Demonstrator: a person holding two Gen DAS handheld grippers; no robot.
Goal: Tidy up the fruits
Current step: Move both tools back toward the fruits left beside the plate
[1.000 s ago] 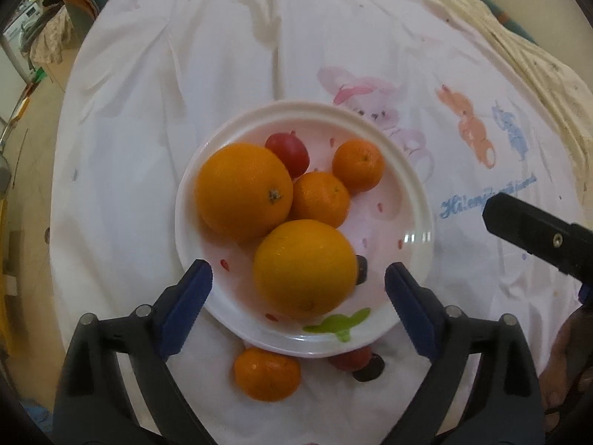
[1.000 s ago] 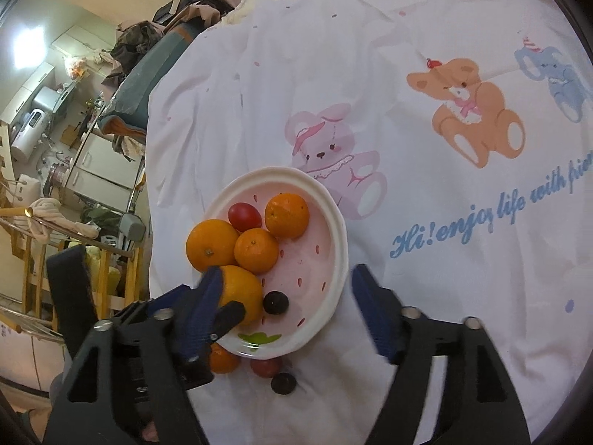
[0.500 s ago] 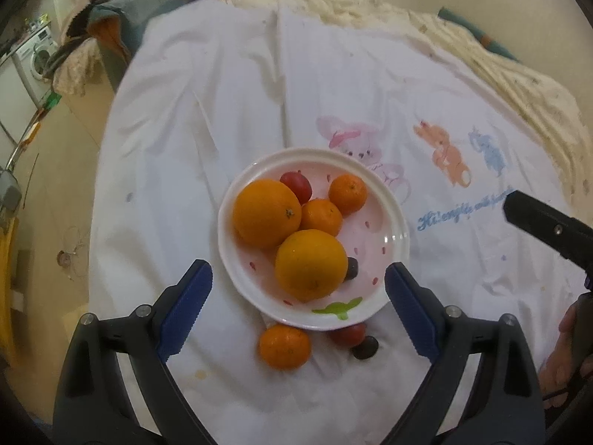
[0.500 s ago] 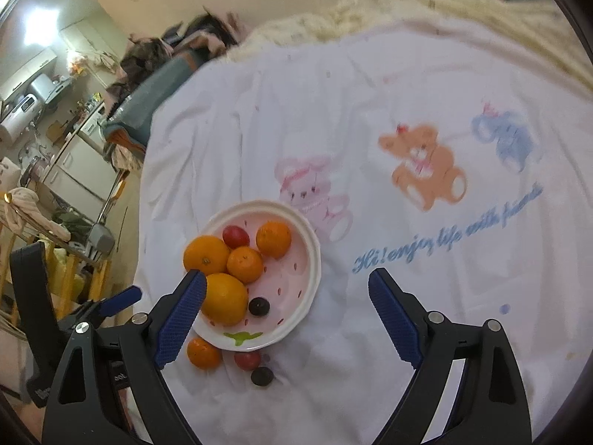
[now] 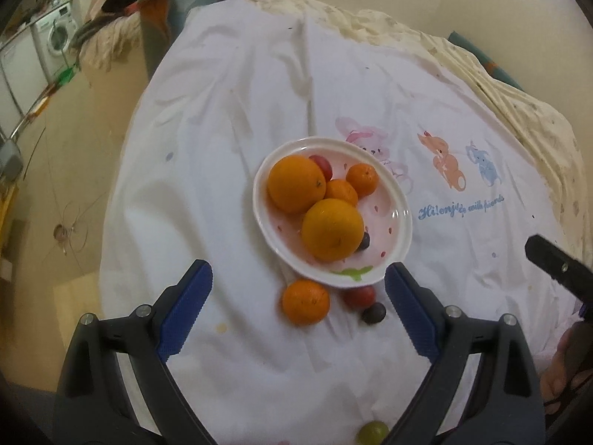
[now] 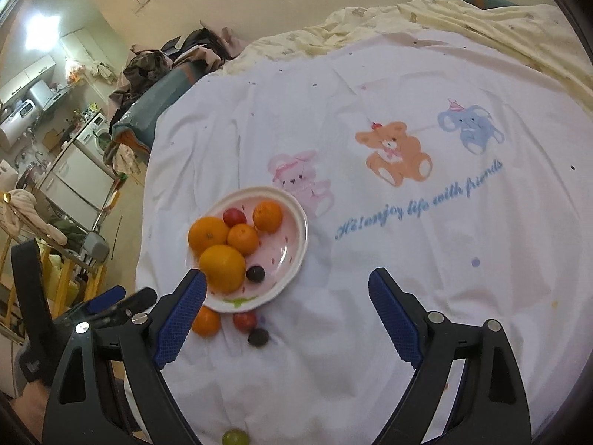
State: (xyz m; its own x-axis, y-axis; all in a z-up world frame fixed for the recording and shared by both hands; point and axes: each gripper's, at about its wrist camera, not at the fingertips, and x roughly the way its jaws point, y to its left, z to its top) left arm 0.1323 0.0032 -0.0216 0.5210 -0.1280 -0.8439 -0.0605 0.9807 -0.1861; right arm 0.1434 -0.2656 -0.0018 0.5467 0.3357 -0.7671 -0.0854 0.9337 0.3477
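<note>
A white plate (image 5: 402,218) (image 6: 296,248) on the white cloth holds two big oranges (image 5: 331,230), two mandarins, a red plum and a dark grape. In front of it lie a loose mandarin (image 5: 305,301) (image 6: 205,322), a red plum (image 5: 359,295) (image 6: 244,320) and a dark grape (image 5: 373,313) (image 6: 258,337). A green grape (image 5: 372,432) (image 6: 235,437) lies near the bottom edge. My left gripper (image 5: 298,307) is open and empty, above the loose fruit. My right gripper (image 6: 287,315) is open and empty, just right of the plate.
The cloth (image 6: 407,259) with printed animals and blue lettering covers a bed. A cream quilt (image 6: 481,22) lies at the far side. Left of the bed are the floor (image 5: 55,185), a washing machine (image 5: 55,37) and piled clothes.
Both grippers have pulled back and up from the plate, so more of the bed shows and the fruit looks smaller. The right gripper's fingers have opened wider. The fruit has not moved.
</note>
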